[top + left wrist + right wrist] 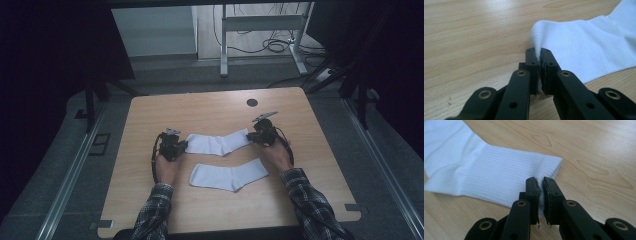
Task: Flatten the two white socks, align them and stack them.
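Two white socks lie on the wooden table (150, 115). The far sock (217, 143) stretches between both grippers. My left gripper (185, 145) is shut on its toe end, and in the left gripper view the white cloth (584, 42) is pinched between the black pads of the gripper (539, 53). My right gripper (250, 136) is shut on the edge of its ribbed cuff (506, 175), where the cloth is pressed between the jaws of the gripper (541, 182). The near sock (229, 176) lies flat and free in front of the person's hands.
A dark round hole (252, 102) sits near the table's far edge. Beyond the table stand a metal frame (223, 45) and loose cables (275, 45) on the floor. Plaid sleeves (310, 205) rest over the near part of the table.
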